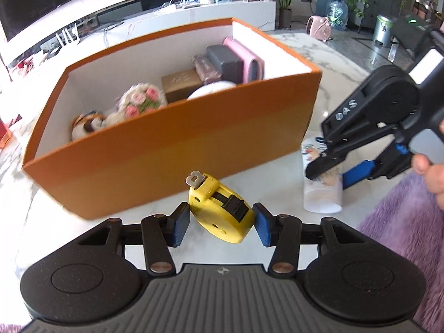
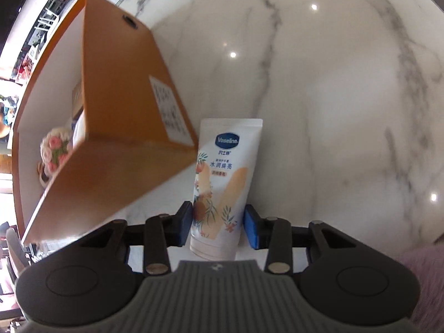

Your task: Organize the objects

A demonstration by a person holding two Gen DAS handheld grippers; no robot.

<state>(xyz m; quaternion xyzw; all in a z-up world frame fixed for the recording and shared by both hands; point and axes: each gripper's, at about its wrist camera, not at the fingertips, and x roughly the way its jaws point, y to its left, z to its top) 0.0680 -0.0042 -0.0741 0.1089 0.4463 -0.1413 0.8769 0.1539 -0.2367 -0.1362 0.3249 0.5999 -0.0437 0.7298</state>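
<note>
Yellow tape measure [image 1: 220, 208] sits between the blue pads of the left gripper [image 1: 221, 223], body tilted, metal hook end pointing up and away toward the near wall of the orange box [image 1: 172, 149]. Both pads [image 1: 180, 223] appear to press its flanks; read as a grip, half-open jaws closed on the case. Whether it rests on the marble tabletop [image 1: 319, 61] or is just clear of it: cannot tell. The box lies straight ahead of the tongs, its rim above the tape measure, so the coming move turns on lifting over that wall before going forward.

White lotion tube [image 2: 224, 183] lies flat on the marble [image 2: 333, 111], just right of the box corner, near but apart from it. Long axis runs along the line of the right gripper [image 2: 219, 229]: cap end toward the camera, crimped end away. The jaws straddle the tube near its cap end. Left pad looks touching or nearly so; a sliver of gap shows at the right pad [image 2: 253, 230]. Judged not yet clamped.

Box already holds a crocheted flower ball [image 1: 141, 101], a small plush toy [image 1: 87, 123] and several small boxes [image 1: 222, 65], with free floor at the left end.

Left hand is nearer the box opening; right must cross the corner.
</note>
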